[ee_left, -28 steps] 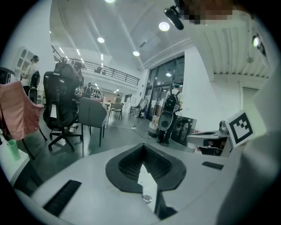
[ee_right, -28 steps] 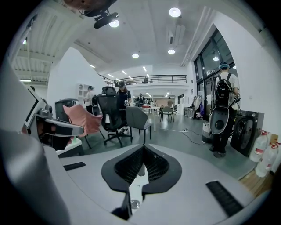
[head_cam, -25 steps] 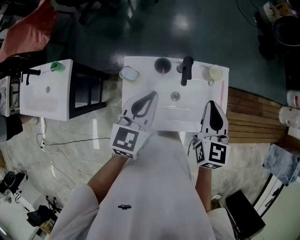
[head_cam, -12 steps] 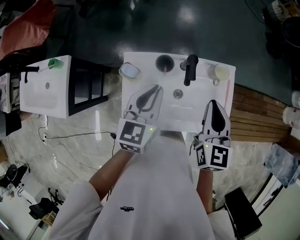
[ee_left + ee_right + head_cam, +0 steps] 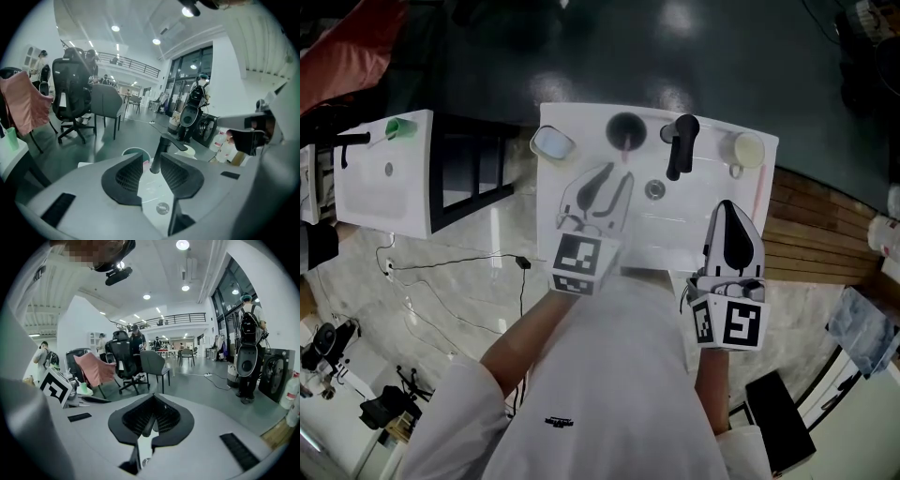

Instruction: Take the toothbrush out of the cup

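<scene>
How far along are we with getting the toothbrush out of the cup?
Done: nothing yet. The pink toothbrush sits in the dark round cup at the back of the white sink.
In hand: the left gripper points at that cup, its jaws opening with nothing between them. The right gripper is shut and empty.
Left: reach in, grip the toothbrush, lift it out.

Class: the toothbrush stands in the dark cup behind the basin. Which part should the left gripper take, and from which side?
Probably the pink toothbrush end showing at the cup rim, from above on the basin side: the cup wall hides the rest, and the faucet crowds its right. The left gripper has its jaws opening, empty.
</scene>
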